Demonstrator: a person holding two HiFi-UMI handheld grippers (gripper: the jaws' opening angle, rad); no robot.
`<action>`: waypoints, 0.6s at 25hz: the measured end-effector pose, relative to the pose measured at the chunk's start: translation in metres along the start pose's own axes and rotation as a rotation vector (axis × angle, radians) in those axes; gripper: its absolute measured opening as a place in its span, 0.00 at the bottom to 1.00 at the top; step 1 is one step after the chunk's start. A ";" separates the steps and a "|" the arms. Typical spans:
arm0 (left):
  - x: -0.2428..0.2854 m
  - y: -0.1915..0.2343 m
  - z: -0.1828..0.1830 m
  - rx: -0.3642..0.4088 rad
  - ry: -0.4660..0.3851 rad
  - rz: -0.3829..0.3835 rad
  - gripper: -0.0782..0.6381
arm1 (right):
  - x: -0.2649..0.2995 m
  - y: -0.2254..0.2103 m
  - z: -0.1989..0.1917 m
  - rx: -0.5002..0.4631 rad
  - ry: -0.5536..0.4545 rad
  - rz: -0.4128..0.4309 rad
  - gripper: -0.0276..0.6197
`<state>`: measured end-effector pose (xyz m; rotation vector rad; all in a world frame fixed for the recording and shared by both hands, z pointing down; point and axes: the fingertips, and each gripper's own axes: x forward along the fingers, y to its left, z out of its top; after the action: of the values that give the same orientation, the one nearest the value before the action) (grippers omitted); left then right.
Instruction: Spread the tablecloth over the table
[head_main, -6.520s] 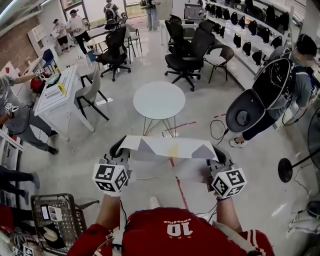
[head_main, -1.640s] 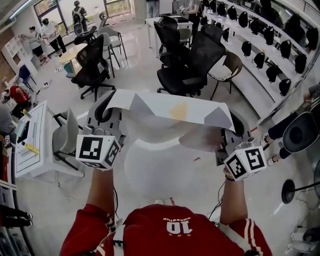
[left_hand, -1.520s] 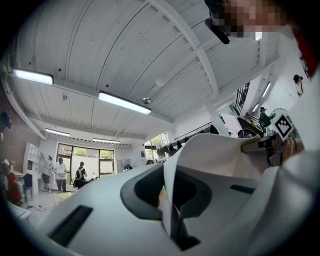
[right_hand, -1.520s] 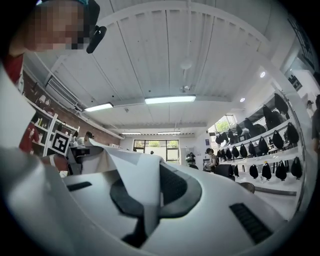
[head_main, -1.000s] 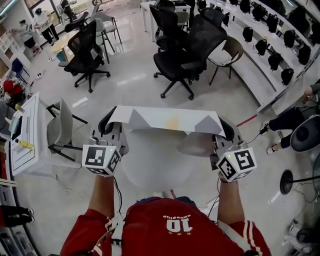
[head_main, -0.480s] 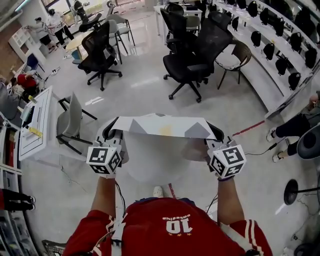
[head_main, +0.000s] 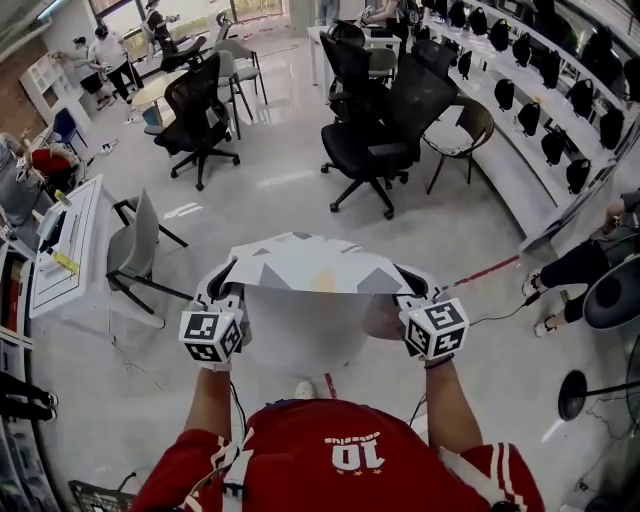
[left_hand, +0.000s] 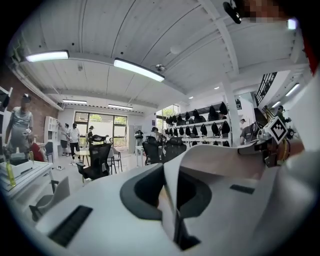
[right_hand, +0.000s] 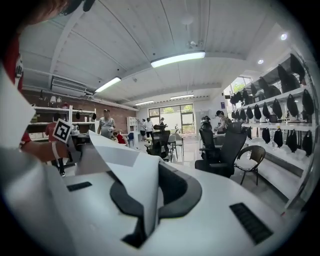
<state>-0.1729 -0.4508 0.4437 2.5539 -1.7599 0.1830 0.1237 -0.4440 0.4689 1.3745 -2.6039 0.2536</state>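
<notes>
I hold my left tongs and my right tongs out in front of me at about the same height, each with its marker cube towards me. Stretched between them is the white tablecloth, printed with grey triangles and a pale yellow patch near the middle of its upper band.

In the left gripper view the two jaws are pressed together with a corner of the cloth pinched between them. The fabric rises out of the grip and sweeps off towards the other hand. The right gripper view shows the same thing mirrored: the jaws are closed tight on the opposite corner, and the cloth stands up in a fold and runs away to the left of that picture.

The tablecloth hangs over the round white table, which sits directly below it and between my forearms. The held edge spans the far side of the tabletop. I cannot tell whether the cloth touches the top.

Beyond the table stand black mesh office chairs on the pale glossy floor. A grey plastic chair and a long white desk are off to my left. My red jersey fills the bottom of the head view.
</notes>
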 end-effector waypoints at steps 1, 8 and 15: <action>-0.001 0.004 -0.001 0.000 -0.003 0.003 0.12 | 0.004 0.002 -0.005 0.005 0.009 0.002 0.07; -0.002 0.017 -0.030 -0.032 0.046 0.021 0.12 | 0.025 0.009 -0.039 0.060 0.063 0.007 0.07; -0.005 0.020 -0.062 -0.064 0.080 -0.020 0.12 | 0.034 0.012 -0.059 0.093 0.098 -0.009 0.07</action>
<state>-0.1979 -0.4468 0.5042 2.4825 -1.6844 0.2214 0.1005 -0.4503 0.5336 1.3667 -2.5346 0.4342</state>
